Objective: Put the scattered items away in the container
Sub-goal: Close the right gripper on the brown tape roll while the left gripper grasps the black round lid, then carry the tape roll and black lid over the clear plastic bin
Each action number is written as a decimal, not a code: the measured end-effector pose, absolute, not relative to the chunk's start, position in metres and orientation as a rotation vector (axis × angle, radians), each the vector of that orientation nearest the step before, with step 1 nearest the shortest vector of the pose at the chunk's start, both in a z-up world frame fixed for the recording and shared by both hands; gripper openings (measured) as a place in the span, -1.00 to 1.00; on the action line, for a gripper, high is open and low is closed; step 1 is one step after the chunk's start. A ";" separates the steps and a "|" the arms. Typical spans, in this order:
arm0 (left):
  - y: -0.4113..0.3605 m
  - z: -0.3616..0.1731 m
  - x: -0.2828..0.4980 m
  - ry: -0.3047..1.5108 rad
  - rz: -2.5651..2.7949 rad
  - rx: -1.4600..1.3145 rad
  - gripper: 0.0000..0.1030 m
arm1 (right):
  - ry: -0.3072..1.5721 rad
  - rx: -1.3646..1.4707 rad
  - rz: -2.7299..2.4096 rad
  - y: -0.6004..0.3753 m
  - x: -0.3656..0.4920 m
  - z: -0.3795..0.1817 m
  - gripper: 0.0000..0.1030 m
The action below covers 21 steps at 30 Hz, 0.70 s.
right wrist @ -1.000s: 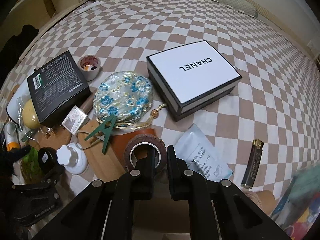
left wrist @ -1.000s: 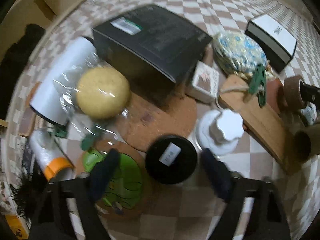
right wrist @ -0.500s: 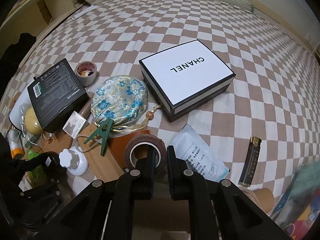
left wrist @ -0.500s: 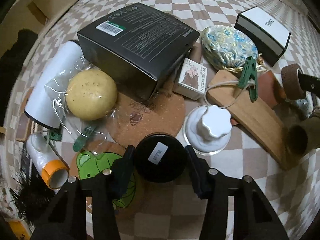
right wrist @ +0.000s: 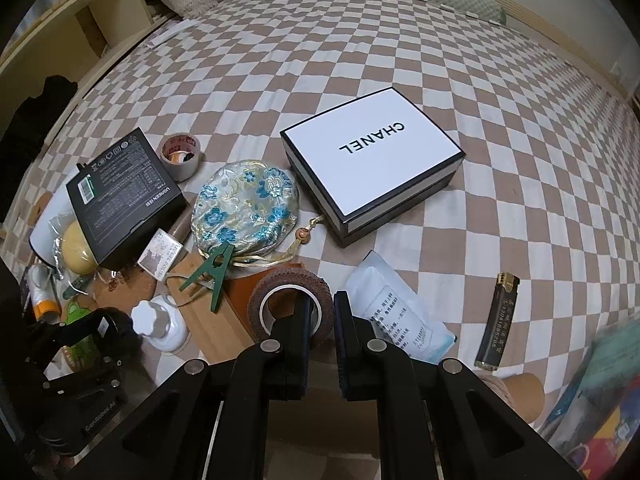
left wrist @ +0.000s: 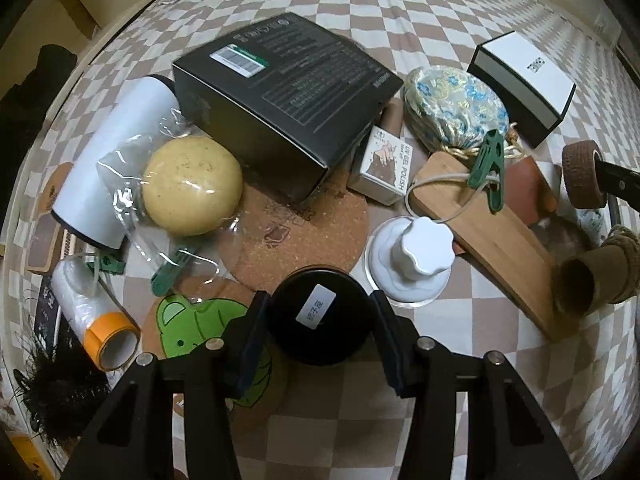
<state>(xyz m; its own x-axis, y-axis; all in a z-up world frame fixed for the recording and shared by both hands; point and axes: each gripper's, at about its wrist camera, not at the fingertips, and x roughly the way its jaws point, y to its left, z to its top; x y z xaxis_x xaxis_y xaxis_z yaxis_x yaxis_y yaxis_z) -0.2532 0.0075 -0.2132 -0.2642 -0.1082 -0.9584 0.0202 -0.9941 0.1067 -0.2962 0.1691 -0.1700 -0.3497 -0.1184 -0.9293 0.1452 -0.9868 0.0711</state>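
Clutter on a brown-and-white checked bed cover (left wrist: 360,12), left wrist view: left tool (left wrist: 320,330) pinching a round black jar (left wrist: 320,318) with a white label, one pad against each side of it. Just beyond the jar, a cork coaster (left wrist: 304,228); partly under the left finger, a green frog coaster (left wrist: 192,320). Beside the jar, a white knobbed lid (left wrist: 416,256). Further back, a black carton (left wrist: 288,96), a yellow ball in clear wrap (left wrist: 192,186), a white cylinder (left wrist: 116,160), a floral pouch (left wrist: 452,108), a green clothes peg (left wrist: 486,168) on a wooden board (left wrist: 492,232). Right wrist view: right tool (right wrist: 322,318) pressed nearly together on the wall of a brown tape roll (right wrist: 290,294), one finger inside the ring, one outside. Beside it, a white sachet (right wrist: 396,312); further right, a black lighter (right wrist: 498,320). Beyond, a white lidded box (right wrist: 372,164), closed, well apart from the black jar at the left edge. Near the carton, a grey tape roll (right wrist: 182,156).
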 end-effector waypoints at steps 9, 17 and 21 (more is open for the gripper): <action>0.002 -0.189 -0.237 -0.064 -2.491 1.779 -0.04 | 0.025 1.645 -2.472 0.178 -0.285 -0.152 -0.78; -0.021 -0.161 -0.222 -0.010 -2.553 1.705 -0.04 | -0.004 1.602 -2.488 0.186 -0.265 -0.126 -0.78; -0.024 -0.142 -0.212 0.016 -2.587 1.667 -0.04 | -0.011 1.582 -2.505 0.192 -0.252 -0.113 -0.78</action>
